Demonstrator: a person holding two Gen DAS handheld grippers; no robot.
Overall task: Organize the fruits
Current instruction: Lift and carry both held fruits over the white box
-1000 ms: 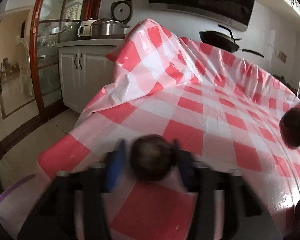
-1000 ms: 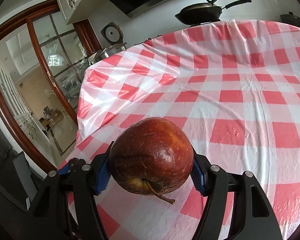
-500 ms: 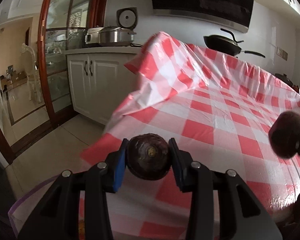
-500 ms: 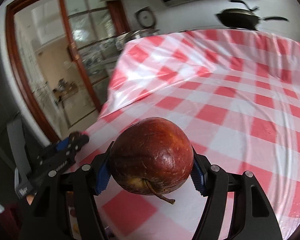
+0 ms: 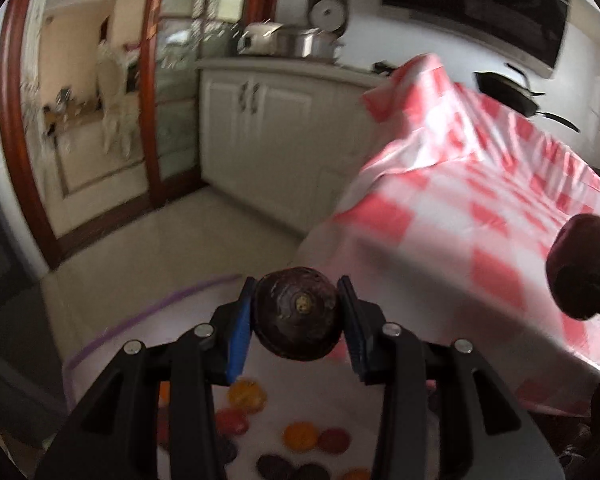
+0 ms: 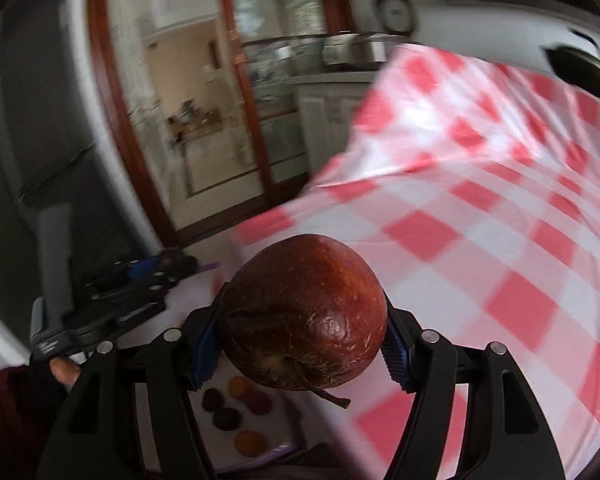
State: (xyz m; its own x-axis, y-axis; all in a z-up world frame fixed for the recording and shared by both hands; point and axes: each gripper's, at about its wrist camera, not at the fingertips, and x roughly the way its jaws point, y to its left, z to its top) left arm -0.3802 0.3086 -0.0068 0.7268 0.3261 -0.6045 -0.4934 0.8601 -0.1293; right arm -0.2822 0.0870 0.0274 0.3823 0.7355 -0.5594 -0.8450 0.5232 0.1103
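The left claw (image 5: 296, 316) grips a dark round fruit (image 5: 298, 312). The right claw (image 6: 300, 340) clamps a red apple (image 6: 304, 316), the checked bench (image 6: 480, 208) at two o'clock.

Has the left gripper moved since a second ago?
Yes. The left gripper, shut on a dark fruit, has swung left off the checked tablecloth; it is now over a white sheet printed with coloured spots.

Left tongs (image 5: 296, 316) at lower centre of the left wrist frame, blue pads clamped on a small dark fruit (image 5: 297, 313). Right tongs (image 6: 300, 340) at lower centre of the right wrist frame, pads pressed against a wrinkled red apple (image 6: 304, 316).
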